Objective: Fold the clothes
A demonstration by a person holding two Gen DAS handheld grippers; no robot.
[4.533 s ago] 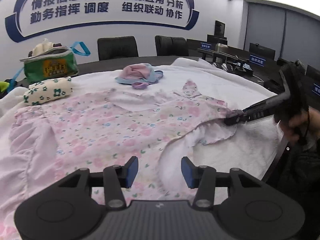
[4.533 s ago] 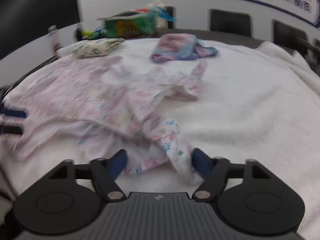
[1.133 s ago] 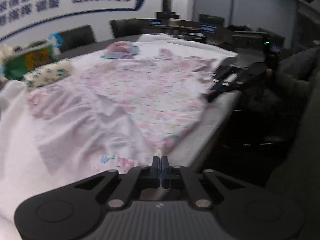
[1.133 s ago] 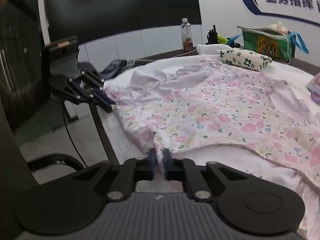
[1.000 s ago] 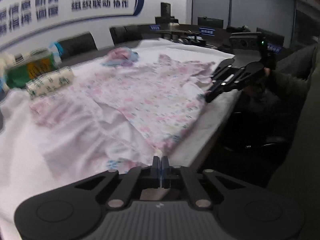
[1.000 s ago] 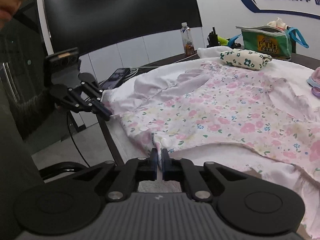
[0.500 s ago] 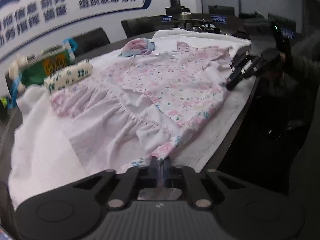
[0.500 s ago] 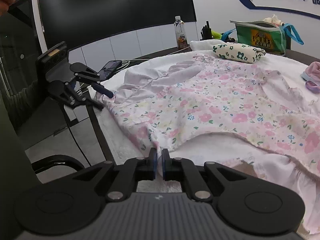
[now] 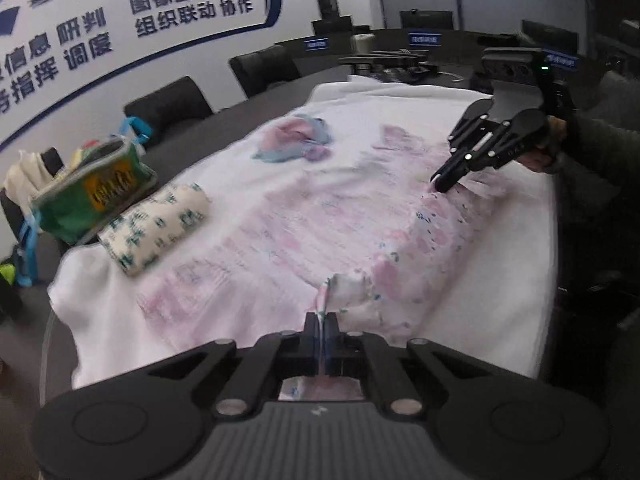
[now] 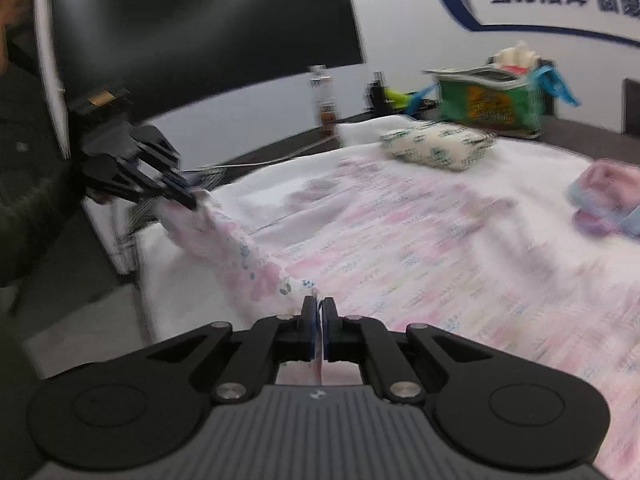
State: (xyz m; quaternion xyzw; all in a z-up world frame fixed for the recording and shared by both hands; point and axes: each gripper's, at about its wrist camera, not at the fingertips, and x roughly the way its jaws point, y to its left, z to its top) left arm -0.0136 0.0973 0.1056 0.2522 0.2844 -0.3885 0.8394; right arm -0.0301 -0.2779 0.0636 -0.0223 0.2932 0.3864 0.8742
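Both the left tongs (image 9: 321,330) and right tongs (image 10: 318,328) are clamped on the near edge of the floral dress (image 9: 280,236), spread on the towel-covered bench (image 9: 500,312). The first fold looks underway; next, that edge probably needs carrying across the dress evenly.

My right gripper (image 10: 319,312) pinches the near edge of the pink floral dress (image 10: 420,248) on the white towel (image 10: 280,196). At left my left gripper (image 10: 188,199) clamps another edge, lifted. Beyond lie a rolled floral cloth (image 10: 438,146) and green bag (image 10: 490,106)

Dress (image 9: 304,232) on towel (image 9: 500,312)
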